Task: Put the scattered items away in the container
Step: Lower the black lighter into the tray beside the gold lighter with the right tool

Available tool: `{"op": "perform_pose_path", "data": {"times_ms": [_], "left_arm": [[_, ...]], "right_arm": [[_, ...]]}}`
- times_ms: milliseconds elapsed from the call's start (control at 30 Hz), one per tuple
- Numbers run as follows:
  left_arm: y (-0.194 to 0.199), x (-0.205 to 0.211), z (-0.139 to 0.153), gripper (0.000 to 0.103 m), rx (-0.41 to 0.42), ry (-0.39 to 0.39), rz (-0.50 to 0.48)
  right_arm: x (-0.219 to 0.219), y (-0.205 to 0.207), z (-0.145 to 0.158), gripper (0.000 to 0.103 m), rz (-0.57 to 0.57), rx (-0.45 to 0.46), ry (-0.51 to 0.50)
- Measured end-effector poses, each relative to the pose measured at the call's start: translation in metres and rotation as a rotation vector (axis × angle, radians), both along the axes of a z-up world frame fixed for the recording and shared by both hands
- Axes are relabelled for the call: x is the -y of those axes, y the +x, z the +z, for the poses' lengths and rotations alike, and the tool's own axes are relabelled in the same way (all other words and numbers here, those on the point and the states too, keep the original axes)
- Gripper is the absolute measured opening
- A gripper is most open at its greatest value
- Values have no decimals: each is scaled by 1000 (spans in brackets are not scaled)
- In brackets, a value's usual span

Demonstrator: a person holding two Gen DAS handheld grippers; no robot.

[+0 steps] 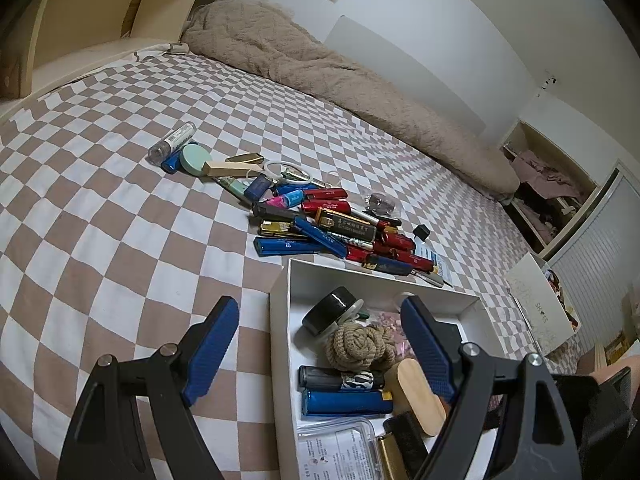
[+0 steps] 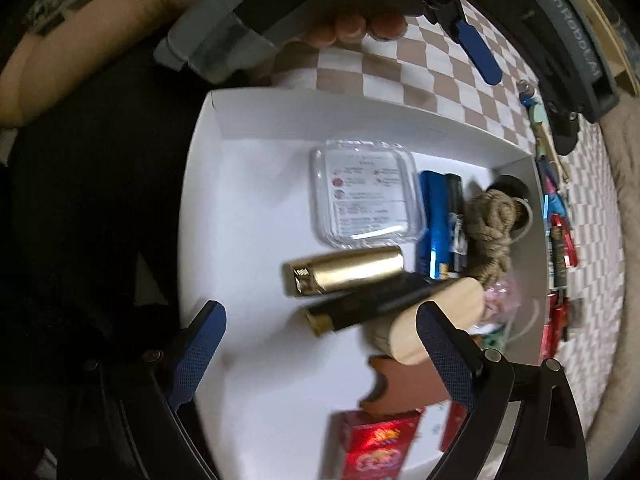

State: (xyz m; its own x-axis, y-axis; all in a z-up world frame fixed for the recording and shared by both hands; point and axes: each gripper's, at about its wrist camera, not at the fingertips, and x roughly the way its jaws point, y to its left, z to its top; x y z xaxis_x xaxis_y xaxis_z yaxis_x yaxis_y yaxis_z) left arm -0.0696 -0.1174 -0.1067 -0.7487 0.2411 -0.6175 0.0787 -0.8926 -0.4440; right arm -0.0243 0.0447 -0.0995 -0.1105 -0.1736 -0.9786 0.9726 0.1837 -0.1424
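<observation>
Right wrist view: right gripper (image 2: 320, 344) jaws wide apart, empty, above white cardboard box (image 2: 248, 128). Inside box: one gold metal lighter (image 2: 344, 270), one black lighter with gold end (image 2: 360, 308), one clear plastic case (image 2: 364, 196), one beige rope knot (image 2: 490, 220); red packet (image 2: 380, 444) blurred, cut off. Left wrist view: left gripper (image 1: 320, 344) gaping, empty, straddling box wall. Scattered pile of lighters (image 1: 332, 224) on checkered bedsheet (image 1: 100, 200), overlapping, count unclear.

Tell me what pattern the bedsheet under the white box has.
A brown-and-white checkerboard bedsheet, clearest in the left wrist view.
</observation>
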Motion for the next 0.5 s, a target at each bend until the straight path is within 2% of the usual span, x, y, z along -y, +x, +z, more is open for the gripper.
{"op": "perform_pose_path", "data": {"times_ms": [233,500], "left_arm": [[1,3,-1,83,3,6,5],[1,5,-4,83,14,4,19]], "right_arm": [[12,-17,-5,96,-105,103,-37],[25,-45,-18,96,-240,129,-71]]}}
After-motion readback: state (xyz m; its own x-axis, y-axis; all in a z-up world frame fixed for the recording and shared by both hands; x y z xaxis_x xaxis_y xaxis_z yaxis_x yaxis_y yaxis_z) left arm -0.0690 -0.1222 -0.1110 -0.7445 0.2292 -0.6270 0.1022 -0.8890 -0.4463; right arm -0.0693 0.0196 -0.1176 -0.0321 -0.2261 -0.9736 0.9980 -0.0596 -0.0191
